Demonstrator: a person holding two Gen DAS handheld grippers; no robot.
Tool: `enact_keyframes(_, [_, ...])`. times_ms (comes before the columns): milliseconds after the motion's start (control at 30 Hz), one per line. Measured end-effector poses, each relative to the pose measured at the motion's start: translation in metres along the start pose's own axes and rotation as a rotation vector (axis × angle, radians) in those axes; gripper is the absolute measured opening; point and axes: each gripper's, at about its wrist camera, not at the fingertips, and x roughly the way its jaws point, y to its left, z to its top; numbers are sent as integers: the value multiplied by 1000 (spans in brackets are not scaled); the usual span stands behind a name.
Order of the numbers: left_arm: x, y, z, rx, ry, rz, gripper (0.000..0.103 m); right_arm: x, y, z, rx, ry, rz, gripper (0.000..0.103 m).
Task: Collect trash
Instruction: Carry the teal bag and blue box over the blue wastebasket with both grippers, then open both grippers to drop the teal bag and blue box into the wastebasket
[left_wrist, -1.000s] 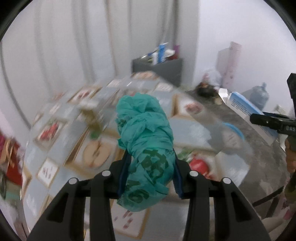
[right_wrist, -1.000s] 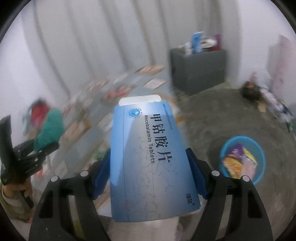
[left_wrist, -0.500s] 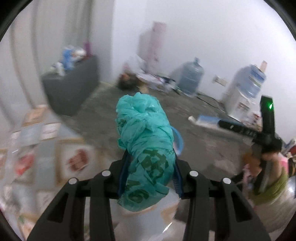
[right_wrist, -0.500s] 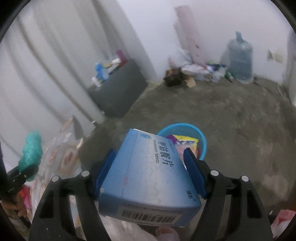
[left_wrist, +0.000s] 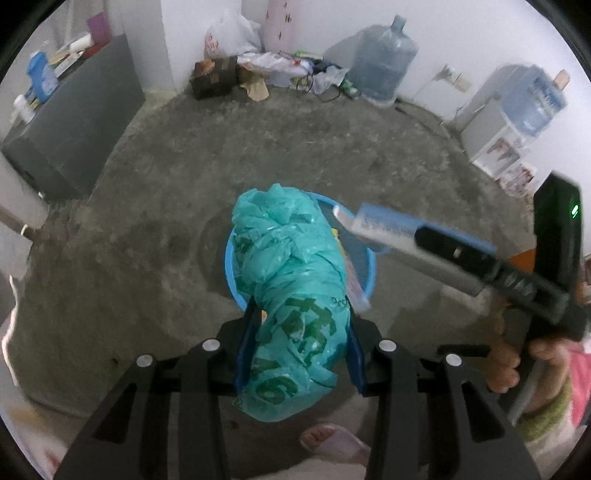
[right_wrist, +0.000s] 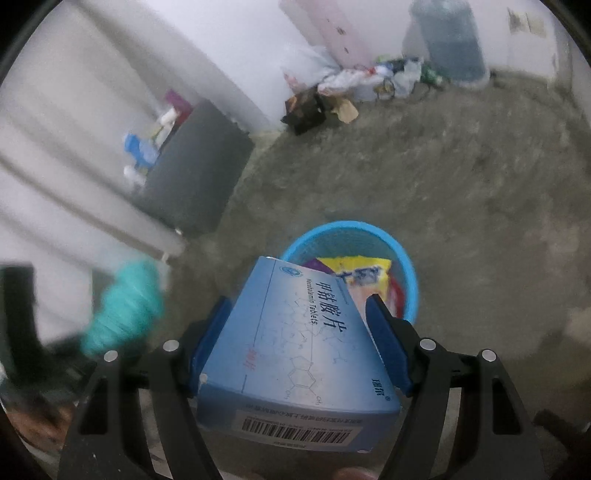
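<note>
My left gripper is shut on a crumpled teal plastic bag and hangs almost straight above a round blue bin on the concrete floor. The bag hides most of the bin's inside. My right gripper is shut on a flat blue tablet box, tilted, just in front of the blue bin, which holds yellow and purple wrappers. In the left wrist view the tablet box and the right gripper come in from the right over the bin's rim. The teal bag shows blurred at the left in the right wrist view.
A dark grey cabinet with bottles on top stands at the left. Bags and cardboard lie along the far wall beside a large water bottle. A water dispenser stands at the right. A slippered foot is below the left gripper.
Both grippers have swung away from the patterned table and down toward the blue bin. The bin now lies right under the teal bag, and the box has tilted and closed in on it.
</note>
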Motion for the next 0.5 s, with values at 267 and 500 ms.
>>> enact_keyframes(267, [61, 10, 15, -118, 47, -19, 84, 71, -38, 10, 118, 131, -52, 82])
enact_keyframes(500, [28, 4, 7, -66, -15, -19, 84, 39, -43, -7, 94, 97, -55, 82])
